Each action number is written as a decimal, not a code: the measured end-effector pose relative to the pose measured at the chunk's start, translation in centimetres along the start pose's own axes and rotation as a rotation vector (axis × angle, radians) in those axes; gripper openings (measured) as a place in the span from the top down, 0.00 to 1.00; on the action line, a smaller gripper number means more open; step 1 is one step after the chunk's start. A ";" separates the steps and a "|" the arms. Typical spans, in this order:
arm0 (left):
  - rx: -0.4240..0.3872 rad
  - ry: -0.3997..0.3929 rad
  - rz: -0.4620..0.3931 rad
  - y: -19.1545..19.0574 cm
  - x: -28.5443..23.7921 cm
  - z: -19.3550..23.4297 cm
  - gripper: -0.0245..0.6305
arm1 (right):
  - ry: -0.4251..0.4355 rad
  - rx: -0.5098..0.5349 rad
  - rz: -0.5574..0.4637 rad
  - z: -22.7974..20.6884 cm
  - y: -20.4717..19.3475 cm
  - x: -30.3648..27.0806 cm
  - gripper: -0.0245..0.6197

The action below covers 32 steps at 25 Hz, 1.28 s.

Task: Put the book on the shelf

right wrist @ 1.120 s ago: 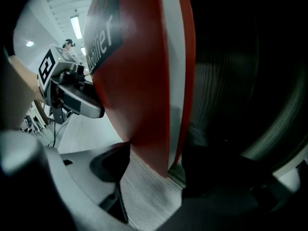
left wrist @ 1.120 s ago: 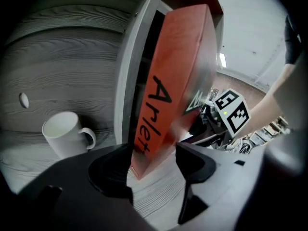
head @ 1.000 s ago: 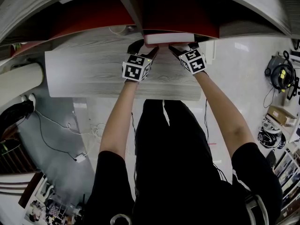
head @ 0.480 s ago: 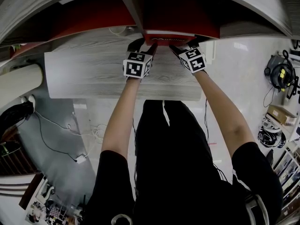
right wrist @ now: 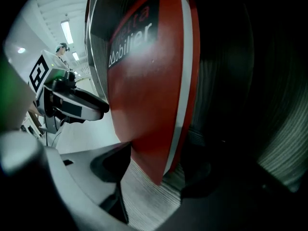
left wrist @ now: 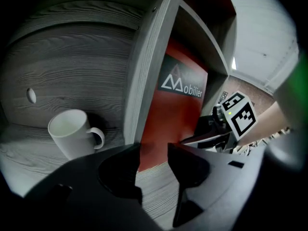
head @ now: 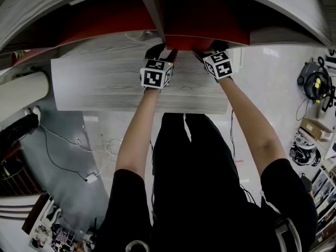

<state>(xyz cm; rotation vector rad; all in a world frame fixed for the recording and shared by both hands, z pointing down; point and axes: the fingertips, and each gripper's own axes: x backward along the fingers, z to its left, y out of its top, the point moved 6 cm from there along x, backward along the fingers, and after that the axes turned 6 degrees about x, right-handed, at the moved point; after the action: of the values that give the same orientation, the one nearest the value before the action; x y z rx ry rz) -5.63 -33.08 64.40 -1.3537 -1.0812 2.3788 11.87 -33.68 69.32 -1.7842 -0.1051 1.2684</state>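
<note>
A red book (left wrist: pixel 175 105) with white "Mobilier" print stands upright on the grey wooden shelf (head: pixel 100 80), just right of a vertical divider (left wrist: pixel 149 66). In the head view only its red lower edge (head: pixel 186 41) shows under the shelf above. My left gripper (left wrist: pixel 154 150) faces the book's cover; its jaws are closing and do not press on the book. My right gripper (right wrist: pixel 156 153) is shut on the book's near lower corner (right wrist: pixel 154 129), one jaw on each cover. Both grippers (head: pixel 160 50) (head: pixel 205 49) sit at the shelf opening, side by side.
A white mug (left wrist: pixel 70 131) stands in the compartment left of the divider. The shelf's inside back is red (head: pixel 105 20). Cables (head: pixel 73 161) and a vacuum cleaner (head: pixel 315 85) lie on the floor below, and the person's body stands close behind the shelf's front edge.
The book has gone deeper into the compartment, so its white page edge no longer shows from above. Both grippers moved slightly forward with it.
</note>
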 end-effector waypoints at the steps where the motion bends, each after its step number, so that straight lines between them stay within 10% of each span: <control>1: 0.001 -0.001 -0.001 0.0 0.0 0.0 0.69 | -0.001 0.001 0.001 -0.1 0.1 -0.1 0.46; 17: 0.036 -0.035 -0.023 -0.1 -0.2 -0.5 0.69 | -0.025 0.014 0.009 -1.0 0.8 -0.9 0.45; 32: 0.036 -0.094 -0.009 -1.6 0.3 -1.5 0.90 | -0.019 -0.054 -0.012 -1.5 1.1 -1.5 0.44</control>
<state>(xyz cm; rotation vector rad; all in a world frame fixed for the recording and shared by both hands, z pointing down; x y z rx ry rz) -4.90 -31.05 64.77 -1.2339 -1.0599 2.4658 11.89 -36.09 69.68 -1.8152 -0.1623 1.2846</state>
